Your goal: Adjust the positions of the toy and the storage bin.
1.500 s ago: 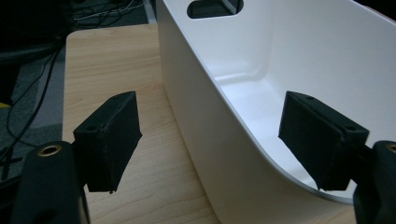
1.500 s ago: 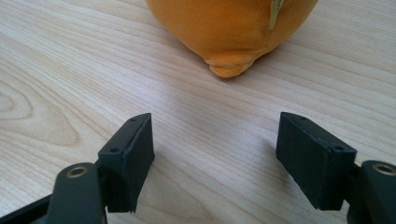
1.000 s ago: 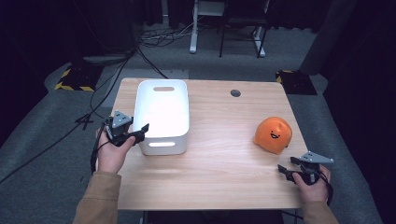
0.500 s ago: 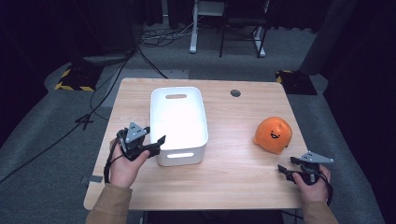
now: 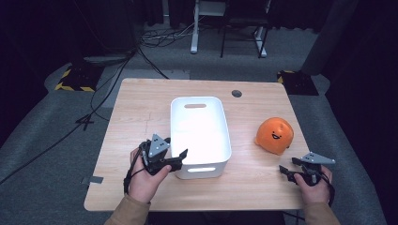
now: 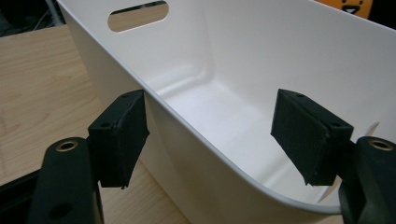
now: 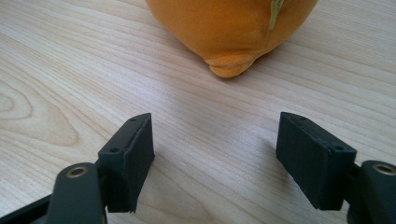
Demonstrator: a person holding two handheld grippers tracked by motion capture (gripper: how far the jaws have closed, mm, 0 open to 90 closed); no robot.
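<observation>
A white plastic bin (image 5: 199, 126) with handle slots stands mid-table. My left gripper (image 5: 180, 157) is at its near left corner, straddling the bin wall (image 6: 261, 60): one pad outside by the rim, the other inside and clear of it. Its jaws have just been opening, with the wall still between them; the left gripper (image 6: 210, 135) is open. An orange plush toy (image 5: 274, 135) with a smiling face sits right of the bin. My right gripper (image 5: 287, 168) rests low near the front right edge, open and holding nothing. The plush (image 7: 229, 23) lies just beyond the right gripper (image 7: 215, 154).
The wooden table (image 5: 141, 117) has a round cable grommet (image 5: 236, 93) near its far edge. Cables and chair legs are on the grey floor behind. Bare tabletop lies left of the bin and between the bin and the plush.
The bin slid to the right, toward the table's middle, together with my left gripper. The left jaws went from shut on the bin wall to apart. The right gripper stayed put.
</observation>
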